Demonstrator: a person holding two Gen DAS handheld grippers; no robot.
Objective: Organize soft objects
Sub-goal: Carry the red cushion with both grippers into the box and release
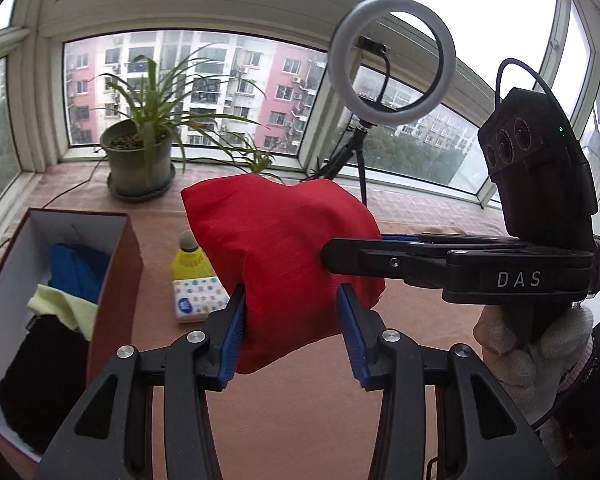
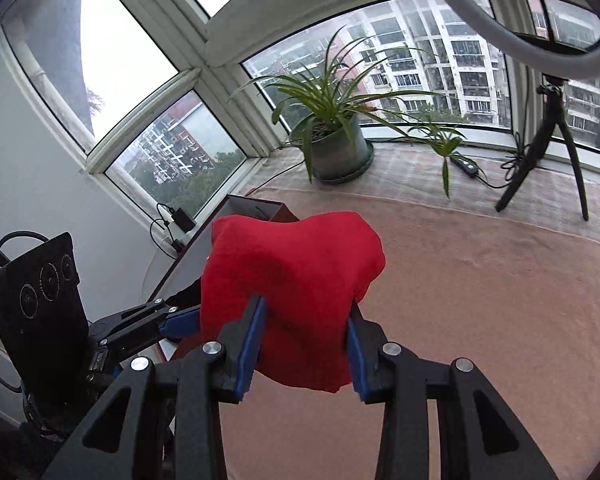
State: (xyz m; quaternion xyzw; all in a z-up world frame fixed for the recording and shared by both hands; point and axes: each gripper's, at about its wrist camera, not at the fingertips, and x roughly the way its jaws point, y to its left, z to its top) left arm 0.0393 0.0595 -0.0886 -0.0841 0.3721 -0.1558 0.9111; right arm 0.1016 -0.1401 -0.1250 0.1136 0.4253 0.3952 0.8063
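**Red cloth bundle carried between two grippers, short of the box**

The red cloth bundle (image 1: 284, 264) hangs clear of the pink table cover (image 1: 300, 420), held from two sides at once. The left gripper (image 1: 292, 332) clamps its lower edge, its blue pads (image 1: 232, 340) pressing into the fabric on either side. The right gripper (image 2: 304, 340) does the same on the bundle's other side; in the left wrist view it reaches in from the right, its tips buried in the cloth. A two-sided hold probably keeps the folded shape from falling open, since a limp cloth pinched at one point would droop and unfold.

The open box (image 1: 116, 248) stands to the left, its near wall upright beside the bundle. Inside lie a blue cloth (image 1: 76, 272), a pale yellow-green cloth (image 1: 64, 308) and a black cloth (image 1: 40, 380), so this looks like where soft things are gathered. The bundle is near the box but not yet over its opening.

A yellow bottle (image 1: 190, 260) and a dotted tissue pack (image 1: 200, 296) sit on the table just beside the box wall, partly behind the bundle. They stand close to the likely path, so the bundle may need to pass above them.
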